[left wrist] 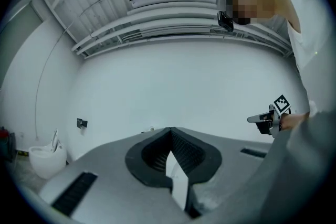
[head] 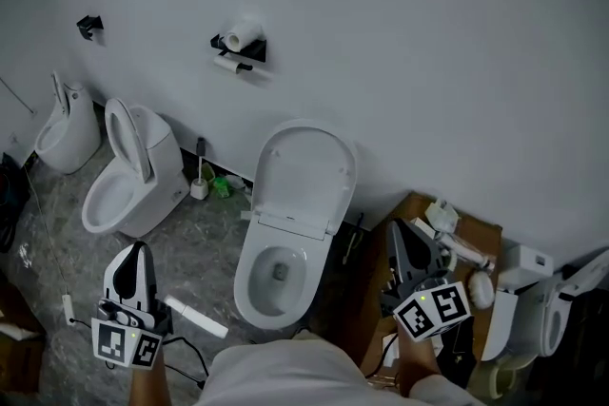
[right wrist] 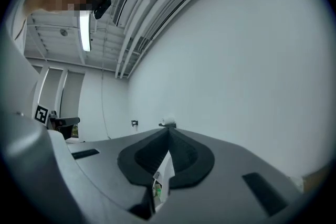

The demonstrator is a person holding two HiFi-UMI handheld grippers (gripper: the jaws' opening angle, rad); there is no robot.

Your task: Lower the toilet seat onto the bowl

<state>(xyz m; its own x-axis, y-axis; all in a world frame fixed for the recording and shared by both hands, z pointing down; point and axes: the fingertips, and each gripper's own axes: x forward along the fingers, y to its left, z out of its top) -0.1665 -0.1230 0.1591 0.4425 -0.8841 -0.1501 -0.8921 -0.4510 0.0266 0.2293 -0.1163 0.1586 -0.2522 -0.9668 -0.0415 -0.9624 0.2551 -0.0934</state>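
**Inspector:** Where is the task item?

**Recorder:** The toilet seat (head: 303, 174) is raised and leans back toward the wall, at 12 o'clock of the bowl (head: 249, 288). The bowl is uncovered.

**Inspector:** Left hand?

**Recorder:** It is low in the head view, at about 8 o'clock of the bowl and well apart from it. The left gripper (head: 136, 249) points toward 12 o'clock, at the wall, with its marker cube nearest the wrist. Its jaws meet at the tips with nothing between them.

**Inspector:** Right hand?

**Recorder:** It is at about 4 o'clock of the bowl. The right gripper (head: 397, 228) also points toward 12 o'clock, leaning slightly to 11. Its own view looks across at the wall, so it is held about level. Its jaws are closed and empty.

**Inspector:** Any contact with the seat?

**Recorder:** None. Both grippers are clear of the seat and the bowl.
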